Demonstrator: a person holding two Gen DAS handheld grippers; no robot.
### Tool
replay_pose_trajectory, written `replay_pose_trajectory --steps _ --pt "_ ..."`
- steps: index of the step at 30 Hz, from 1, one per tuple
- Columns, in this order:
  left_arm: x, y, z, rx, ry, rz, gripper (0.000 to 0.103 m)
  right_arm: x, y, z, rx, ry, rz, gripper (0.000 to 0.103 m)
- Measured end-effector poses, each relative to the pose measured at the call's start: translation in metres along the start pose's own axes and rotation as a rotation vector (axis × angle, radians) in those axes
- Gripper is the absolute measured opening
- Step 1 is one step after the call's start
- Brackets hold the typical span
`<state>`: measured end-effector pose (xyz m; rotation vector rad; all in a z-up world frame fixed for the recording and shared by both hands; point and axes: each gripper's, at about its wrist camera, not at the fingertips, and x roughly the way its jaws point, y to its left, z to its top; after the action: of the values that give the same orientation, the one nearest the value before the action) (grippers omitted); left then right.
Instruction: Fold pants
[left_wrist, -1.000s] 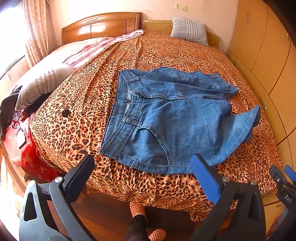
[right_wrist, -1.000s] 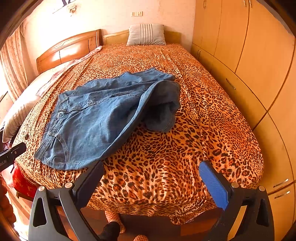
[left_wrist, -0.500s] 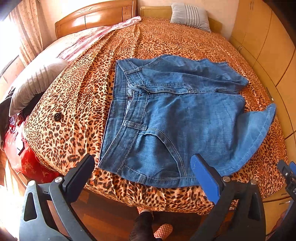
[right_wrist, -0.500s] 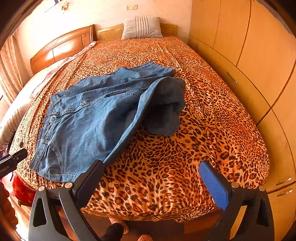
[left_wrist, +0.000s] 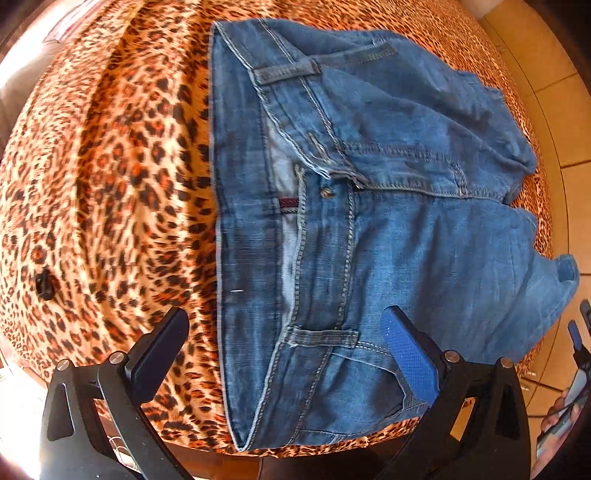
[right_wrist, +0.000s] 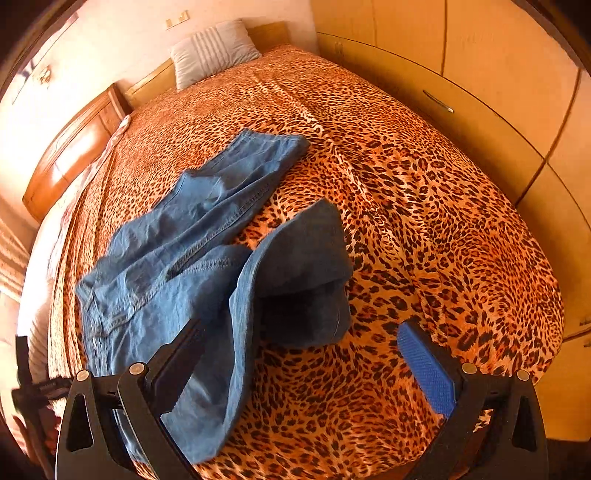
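Pants (left_wrist: 369, 229) lie on leopard-print bedspread (left_wrist: 110, 177), waistband at near left, legs running right; one leg end (right_wrist: 306, 273) flipped over w/ inside showing. Left gripper (left_wrist: 284, 347) low over near waistband corner, jaws wide open, nothing held. Right gripper (right_wrist: 299, 358) above near edge by flipped leg, jaws wide open, empty.

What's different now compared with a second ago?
Both grippers have moved in low over the bed's near edge: the left gripper now hangs over the waistband of the jeans, the right gripper by the leg ends. Both stay open; nothing is grasped. The jeans still lie on the leopard bedspread.
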<state>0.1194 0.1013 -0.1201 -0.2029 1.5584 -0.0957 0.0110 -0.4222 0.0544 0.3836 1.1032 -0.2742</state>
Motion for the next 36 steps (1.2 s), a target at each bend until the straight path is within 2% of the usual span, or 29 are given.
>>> replay_pose_trajectory --steps 2,5,9,11,13,15,16,17,18,19,20,22,23,24,27,29,31,34,35,36 --pt "0.016 -0.01 -0.001 0.031 0.051 -0.018 0.103 0.013 -0.006 0.015 0.078 0.047 0.032 0.103" --pt "0.035 -0.02 -0.006 0.071 0.105 0.011 0.103 0.032 -0.014 0.028 0.189 0.095 0.061 0.103" --pt "0.044 -0.028 -0.014 0.092 0.098 0.039 0.103 0.07 -0.018 0.036 0.275 0.213 0.1 0.103" --pt "0.046 -0.028 -0.019 0.073 0.1 0.03 0.103 0.089 -0.02 0.038 0.3 0.265 0.091 0.101" --pt "0.041 -0.033 -0.021 0.065 0.103 0.054 0.096 0.103 -0.022 0.036 0.289 0.318 0.098 0.086" --pt "0.04 -0.036 -0.03 0.074 0.085 0.1 0.083 0.11 -0.029 0.034 0.267 0.338 0.12 0.017" --pt "0.038 -0.037 -0.033 0.07 0.075 0.112 0.071 0.111 -0.034 0.034 0.259 0.343 0.12 0.011" --pt "0.034 -0.037 -0.034 0.053 0.071 0.118 0.057 0.108 -0.039 0.037 0.252 0.321 0.125 0.01" --pt "0.03 -0.036 -0.035 0.023 0.079 0.079 0.052 0.098 -0.043 0.045 0.236 0.273 0.136 0.009" --pt "0.026 -0.034 -0.037 -0.012 0.09 0.024 0.039 0.082 -0.044 0.054 0.206 0.204 0.154 0.009" --pt "0.024 -0.034 -0.039 -0.039 0.096 -0.009 0.038 0.059 -0.042 0.062 0.153 0.112 0.19 0.009" --pt "0.027 -0.036 -0.041 -0.048 0.093 0.022 0.039 0.015 -0.034 0.067 -0.014 -0.062 0.227 0.009" --pt "0.033 -0.039 -0.045 -0.049 0.095 0.05 0.039 0.009 -0.038 0.062 -0.042 -0.07 0.22 0.01" --pt "0.036 -0.043 -0.049 -0.053 0.093 0.063 0.039 0.016 -0.049 0.056 -0.024 -0.023 0.221 0.01" --pt "0.039 -0.057 -0.061 -0.026 0.093 0.107 0.039 0.066 -0.096 0.018 0.072 0.224 0.104 0.016" --pt "0.043 -0.067 -0.069 -0.012 0.095 0.13 0.04 0.085 -0.133 -0.01 0.193 0.318 0.067 0.018" --pt "0.045 -0.072 -0.073 -0.011 0.111 0.133 0.04 0.082 -0.159 -0.023 0.282 0.317 0.057 0.018" --pt "0.043 -0.072 -0.074 -0.026 0.117 0.137 0.042 0.059 -0.169 -0.011 0.28 0.213 0.033 0.028" --pt "0.037 -0.07 -0.077 -0.027 0.119 0.143 0.043 0.052 -0.166 -0.002 0.251 0.17 0.027 0.037" --pt "0.034 -0.067 -0.076 -0.028 0.123 0.149 0.045 0.049 -0.161 0.007 0.218 0.144 0.034 0.053"
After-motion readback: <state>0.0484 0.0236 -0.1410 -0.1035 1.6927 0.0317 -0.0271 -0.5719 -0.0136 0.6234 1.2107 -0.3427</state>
